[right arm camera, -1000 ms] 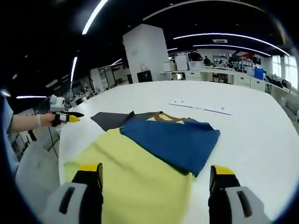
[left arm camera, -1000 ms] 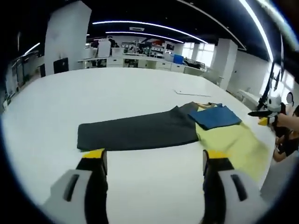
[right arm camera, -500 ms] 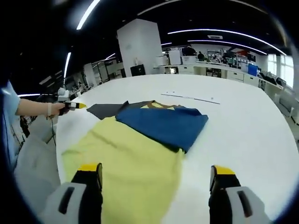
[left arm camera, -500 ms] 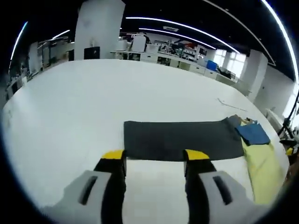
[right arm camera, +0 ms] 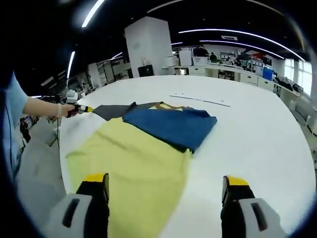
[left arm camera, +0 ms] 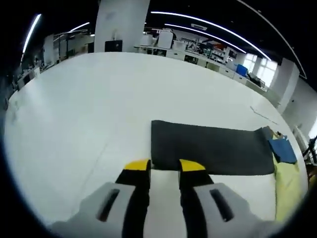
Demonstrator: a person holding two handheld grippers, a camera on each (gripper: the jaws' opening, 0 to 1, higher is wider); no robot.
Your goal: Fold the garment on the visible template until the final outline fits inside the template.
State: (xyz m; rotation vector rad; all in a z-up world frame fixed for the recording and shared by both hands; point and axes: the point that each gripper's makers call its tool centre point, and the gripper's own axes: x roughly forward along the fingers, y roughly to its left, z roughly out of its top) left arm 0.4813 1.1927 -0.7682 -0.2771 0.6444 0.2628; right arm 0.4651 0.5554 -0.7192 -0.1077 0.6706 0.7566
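One garment [right arm camera: 143, 163] lies flat on the white surface [left arm camera: 74, 99]. It is yellow with a blue part [right arm camera: 173, 126] folded on top. A dark gray sheet [left arm camera: 210, 148], likely the template, lies next to it, and its far end seems to slip under the garment. The left tool [left arm camera: 164, 167] sits right at the near edge of the gray sheet with its jaws close together, maybe to pinch that edge; I cannot tell if it has hold. The right tool [right arm camera: 166, 186] is wide open with nothing in it, over the yellow cloth, ready to grab and fold.
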